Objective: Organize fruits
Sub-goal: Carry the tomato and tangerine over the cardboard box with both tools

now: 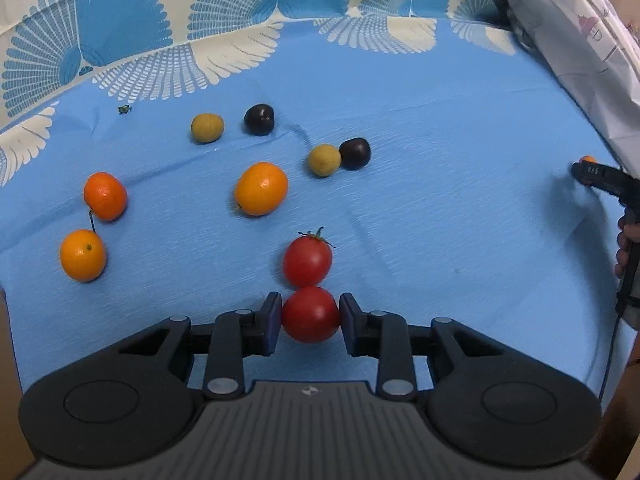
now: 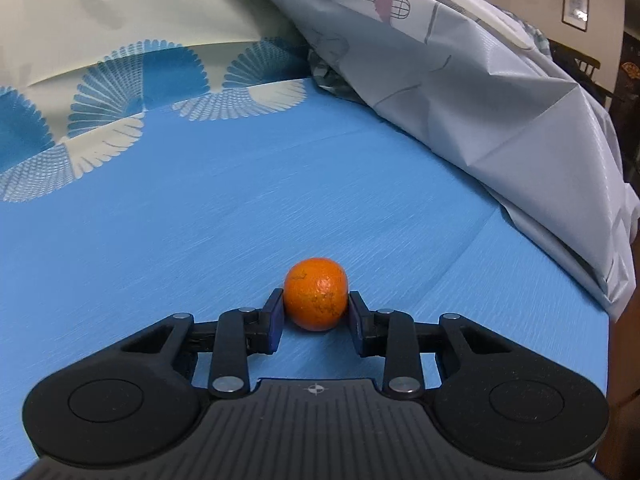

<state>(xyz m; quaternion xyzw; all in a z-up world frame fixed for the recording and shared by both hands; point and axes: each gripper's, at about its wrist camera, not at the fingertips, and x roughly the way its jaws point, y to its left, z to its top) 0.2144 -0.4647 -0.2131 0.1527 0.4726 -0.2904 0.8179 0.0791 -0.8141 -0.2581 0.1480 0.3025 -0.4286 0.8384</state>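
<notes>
My left gripper (image 1: 311, 305) is shut on a red tomato (image 1: 310, 324) that rests on the blue tablecloth (image 1: 440, 220). A second tomato (image 1: 307, 258) with a green stem touches it just beyond. Further out lie three oranges (image 1: 261, 188) (image 1: 105, 196) (image 1: 83, 255), two yellow-green fruits (image 1: 207, 128) (image 1: 324, 160) and two dark plums (image 1: 259, 119) (image 1: 354, 153). In the right wrist view my right gripper (image 2: 315, 304) is shut on a small orange (image 2: 316, 298) on the cloth. That gripper also shows at the far right of the left wrist view.
A crumpled grey printed sheet (image 2: 480, 100) is heaped along the right side and back. The fan-patterned part of the cloth (image 1: 120, 40) rises at the back. The table's right edge (image 2: 608, 320) lies close to the right gripper. A small green scrap (image 1: 124, 109) lies at the far left.
</notes>
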